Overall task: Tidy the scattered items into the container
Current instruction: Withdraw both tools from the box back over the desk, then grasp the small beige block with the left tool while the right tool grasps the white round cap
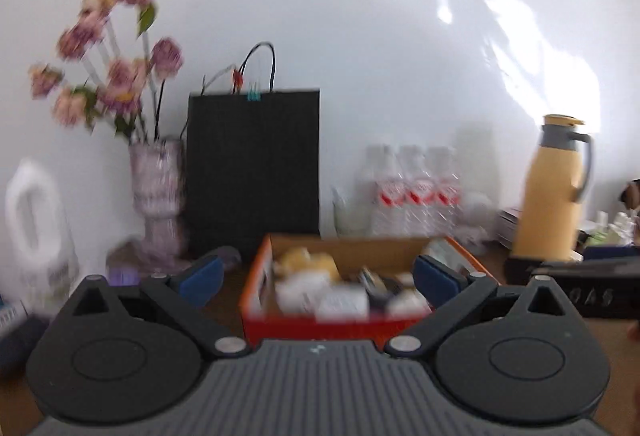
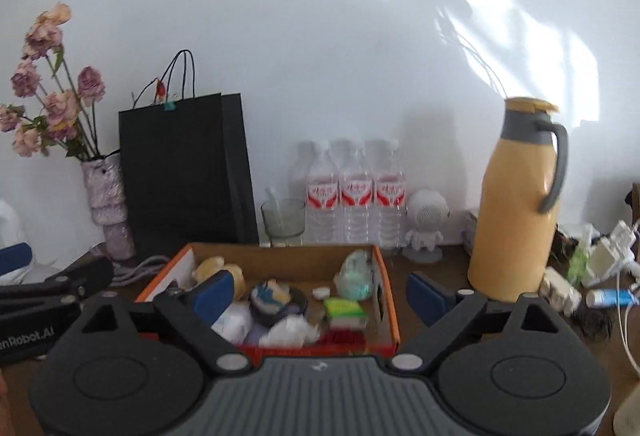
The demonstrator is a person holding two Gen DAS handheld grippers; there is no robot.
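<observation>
An orange cardboard box (image 2: 390, 300) sits on the brown table, holding several small items: a yellow piece (image 2: 218, 270), white wrappers (image 2: 292, 330), a green packet (image 2: 344, 308) and a pale green bag (image 2: 354, 276). The box also shows in the blurred left wrist view (image 1: 256, 276). My right gripper (image 2: 320, 290) is open and empty, held above the box's near side. My left gripper (image 1: 318, 278) is open and empty, in front of the box. The left gripper appears at the left edge of the right wrist view (image 2: 60, 288).
A black paper bag (image 2: 180, 175), a vase of dried flowers (image 2: 108, 203), a glass (image 2: 282, 222), three water bottles (image 2: 356, 195) and a white figurine (image 2: 426, 228) stand behind the box. A yellow thermos (image 2: 516, 203) stands right, with chargers and cables (image 2: 608, 256) beyond.
</observation>
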